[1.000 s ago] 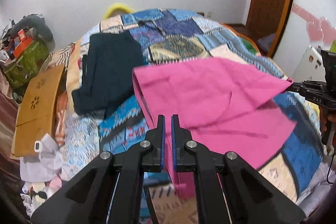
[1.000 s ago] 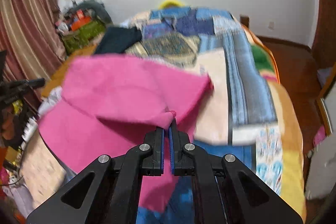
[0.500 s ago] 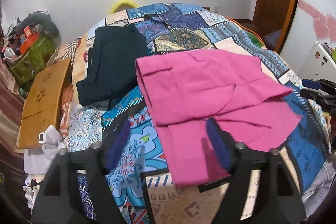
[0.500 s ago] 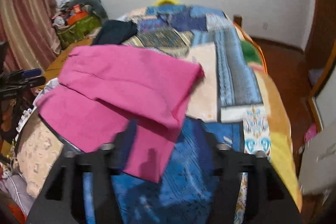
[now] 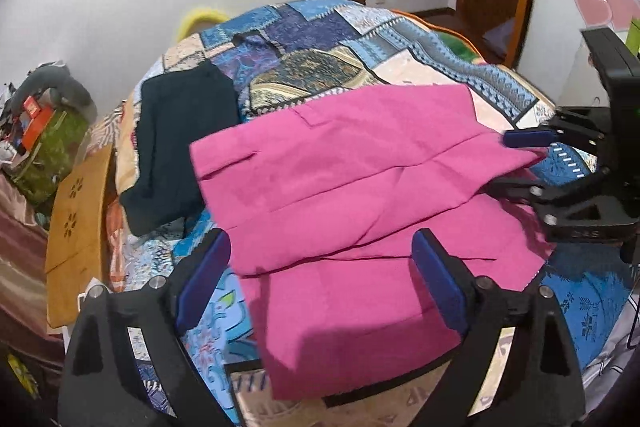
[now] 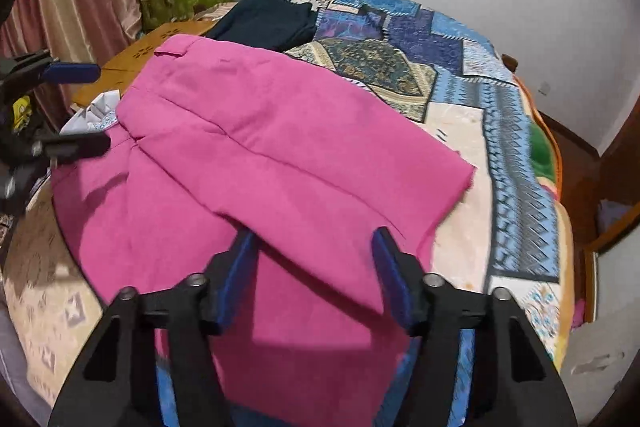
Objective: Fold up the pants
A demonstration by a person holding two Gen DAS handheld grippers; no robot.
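Pink pants [image 5: 360, 187] spread across the patchwork quilt [image 5: 320, 39], just beside a dark folded garment [image 5: 180, 131] on the wall side, with one layer already doubled over the other at a slant, so a lower layer sticks out toward the near edge of the quilt. Soft, light, limp cloth by the look of it: likely to sag and drag rather than hold shape, likely to crease wherever pinched, unlikely to slip much on the quilt. Probably best taken at hems and corners, both layers pinched together; for the next fold, the near protruding edge of the pants and the far corner by the pale quilt patch seem the sensible spots.

Left gripper [image 5: 320, 267] gaping wide, blue pads well apart, hovering over the near edge of the pants, grasping nothing; contact with the cloth not possible to tell. Right gripper [image 6: 316, 259] likewise spread wide and empty, poised above the near fold of the pants, no fabric between its pads. Seen from the left wrist, the right gripper at the pants' right-hand corner, one blue pad above the hem, one black finger below.
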